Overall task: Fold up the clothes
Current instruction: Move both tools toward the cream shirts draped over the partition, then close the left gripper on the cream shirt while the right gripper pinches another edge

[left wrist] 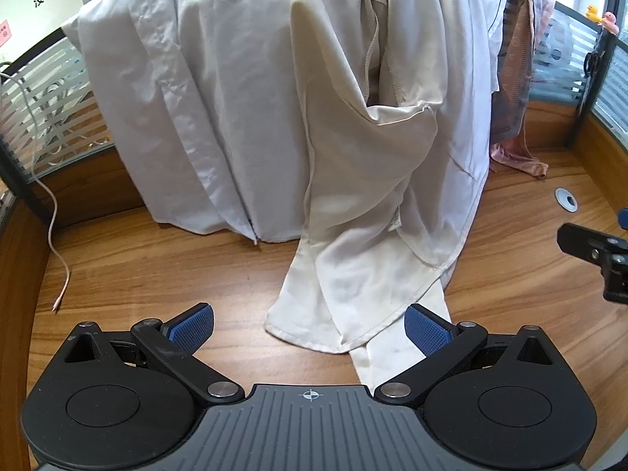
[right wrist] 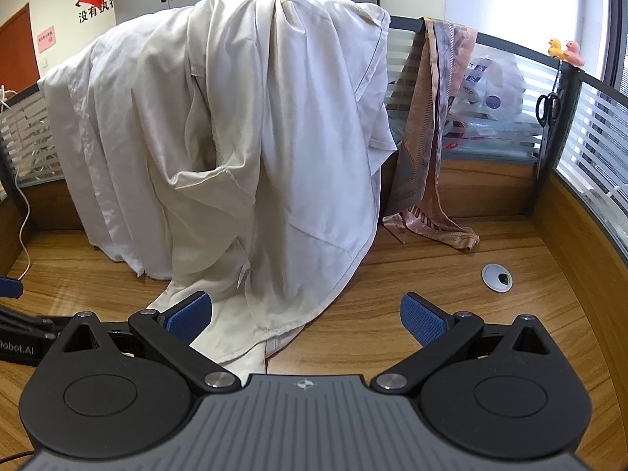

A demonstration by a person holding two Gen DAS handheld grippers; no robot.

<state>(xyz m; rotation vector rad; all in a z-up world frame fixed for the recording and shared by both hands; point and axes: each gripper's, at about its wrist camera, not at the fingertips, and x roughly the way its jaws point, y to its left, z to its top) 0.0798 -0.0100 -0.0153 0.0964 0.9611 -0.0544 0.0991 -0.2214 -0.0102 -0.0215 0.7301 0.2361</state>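
Observation:
White and cream garments (left wrist: 274, 98) hang in a heap over the desk's back partition, and a cream piece (left wrist: 345, 294) trails forward onto the wooden desk. My left gripper (left wrist: 309, 327) is open, with that trailing hem lying on the desk between its blue pads and not gripped. In the right wrist view the same pile (right wrist: 243, 129) fills the centre, its hem (right wrist: 251, 325) reaching the left pad. My right gripper (right wrist: 306, 320) is open over the bare wood beside the hem. The right gripper's black body (left wrist: 592, 251) shows at the left wrist view's right edge.
A pink patterned scarf (right wrist: 431, 125) hangs over the partition right of the pile, its end on the desk. A grey cable grommet (right wrist: 497, 278) sits in the desk at right. A thin cable (left wrist: 59, 243) lies at left. Scissors (right wrist: 547, 106) hang on the partition post.

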